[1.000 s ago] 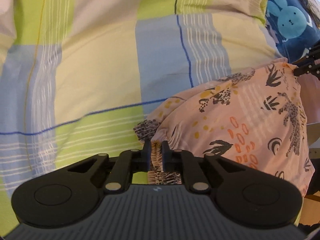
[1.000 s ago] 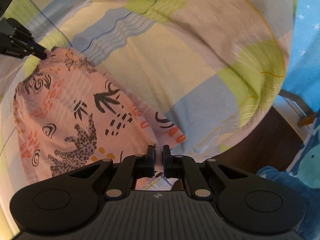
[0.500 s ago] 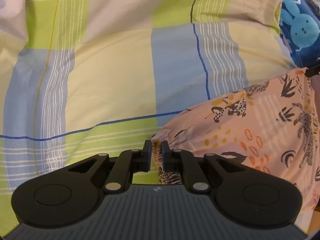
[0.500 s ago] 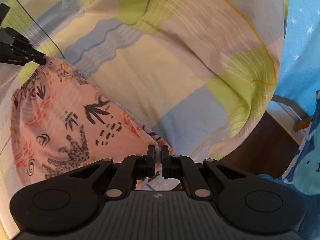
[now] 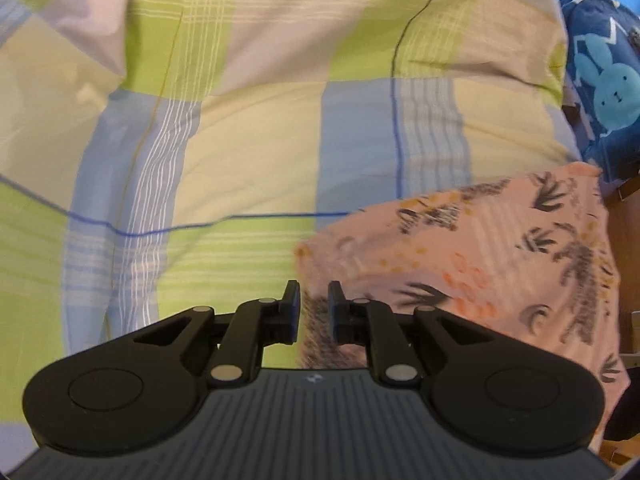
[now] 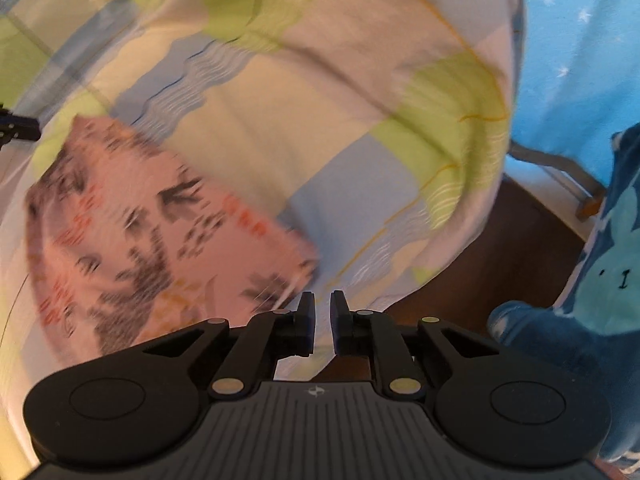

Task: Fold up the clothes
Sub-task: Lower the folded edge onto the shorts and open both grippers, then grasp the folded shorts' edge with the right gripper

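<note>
A pink garment (image 5: 480, 264) with a dark animal and leaf print lies flat on the plaid quilt (image 5: 248, 128), at the lower right of the left wrist view. My left gripper (image 5: 314, 304) is open a little, and the garment's gathered dark edge shows in the gap between its fingers. In the right wrist view the same pink garment (image 6: 152, 232) is blurred at the lower left, its near corner just ahead of my right gripper (image 6: 322, 304). That gripper is slightly open with only quilt (image 6: 320, 128) between its fingers. The left gripper's tip (image 6: 18, 132) pokes in at the left edge.
The quilt covers a bed whose edge drops off at the right onto a brown floor (image 6: 500, 248). A blue bunny-print cloth (image 5: 604, 92) lies at the far right beyond the garment, and it also fills the right side of the right wrist view (image 6: 608, 272).
Both grippers were shut on the garment's edges. They have parted slightly and drawn back, and the garment has settled flat on the quilt. The right gripper's corner has slipped free.
</note>
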### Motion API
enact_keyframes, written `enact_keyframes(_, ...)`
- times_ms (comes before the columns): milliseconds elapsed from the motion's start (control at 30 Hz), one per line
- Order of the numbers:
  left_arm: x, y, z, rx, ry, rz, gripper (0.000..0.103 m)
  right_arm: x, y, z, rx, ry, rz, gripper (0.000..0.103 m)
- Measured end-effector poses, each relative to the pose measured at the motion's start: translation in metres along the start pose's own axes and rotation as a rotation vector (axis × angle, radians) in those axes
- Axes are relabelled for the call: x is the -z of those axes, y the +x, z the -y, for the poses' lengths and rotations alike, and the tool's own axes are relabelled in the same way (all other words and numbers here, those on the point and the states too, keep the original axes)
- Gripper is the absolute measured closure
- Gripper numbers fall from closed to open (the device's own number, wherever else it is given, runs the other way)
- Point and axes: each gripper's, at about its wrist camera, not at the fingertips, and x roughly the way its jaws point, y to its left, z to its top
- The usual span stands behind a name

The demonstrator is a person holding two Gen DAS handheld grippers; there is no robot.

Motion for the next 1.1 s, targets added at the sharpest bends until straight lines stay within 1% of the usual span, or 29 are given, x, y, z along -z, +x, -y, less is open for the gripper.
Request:
enact_keyframes(167,0.036,-0.034,0.033,-0.005,-0.058,0.024,0.091,0.016,-0.024,-0.031,-0.015,-0.058,0.022,0.089)
enact_keyframes(233,0.056,-0.045,0.050,0.008,-0.074,0.030,0.090,0.022,-0.038,-0.043,-0.012,-0.085,0.041,0.089)
enact_keyframes(267,0.066,-0.051,0.060,0.015,-0.072,0.036,0.089,0.025,-0.045,-0.048,-0.008,-0.100,0.055,0.088)
enact_keyframes(333,0.084,-0.065,0.078,0.000,-0.061,0.051,0.085,0.032,-0.062,-0.059,0.001,-0.128,0.086,0.087)
enact_keyframes(367,0.094,-0.073,0.086,-0.002,-0.066,0.057,0.085,0.035,-0.070,-0.063,0.005,-0.142,0.099,0.086)
enact_keyframes(400,0.103,-0.082,0.094,-0.002,-0.071,0.064,0.082,0.037,-0.078,-0.068,0.010,-0.156,0.109,0.086)
enact_keyframes(433,0.114,-0.090,0.102,-0.003,-0.080,0.072,0.077,0.039,-0.086,-0.073,0.011,-0.172,0.120,0.086)
enact_keyframes(500,0.134,-0.105,0.118,-0.002,-0.095,0.087,0.074,0.042,-0.101,-0.086,0.004,-0.207,0.145,0.083)
enact_keyframes(567,0.154,-0.115,0.134,-0.008,-0.101,0.090,0.073,0.044,-0.115,-0.100,-0.007,-0.245,0.165,0.076)
enact_keyframes(633,0.171,-0.119,0.147,-0.008,-0.128,0.082,0.073,0.046,-0.120,-0.113,-0.031,-0.297,0.164,0.074)
enact_keyframes(700,0.183,-0.118,0.156,-0.003,-0.174,0.077,0.071,0.049,-0.115,-0.125,-0.061,-0.369,0.147,0.073)
enact_keyframes(767,0.191,-0.112,0.168,-0.012,-0.217,0.081,0.071,0.053,-0.107,-0.137,-0.094,-0.445,0.125,0.069)
enact_keyframes(867,0.202,-0.101,0.187,-0.030,-0.283,0.092,0.069,0.067,-0.079,-0.148,-0.166,-0.587,0.077,0.066)
enact_keyframes(933,0.207,-0.091,0.202,-0.042,-0.329,0.106,0.064,0.083,-0.053,-0.154,-0.204,-0.730,0.046,0.066)
enact_keyframes(1000,0.210,-0.080,0.216,-0.055,-0.373,0.117,0.062,0.101,-0.032,-0.156,-0.241,-0.872,0.026,0.066)
enact_keyframes(1100,0.217,-0.064,0.240,-0.099,-0.435,0.149,0.060,0.129,-0.018,-0.153,-0.289,-1.053,0.037,0.066)
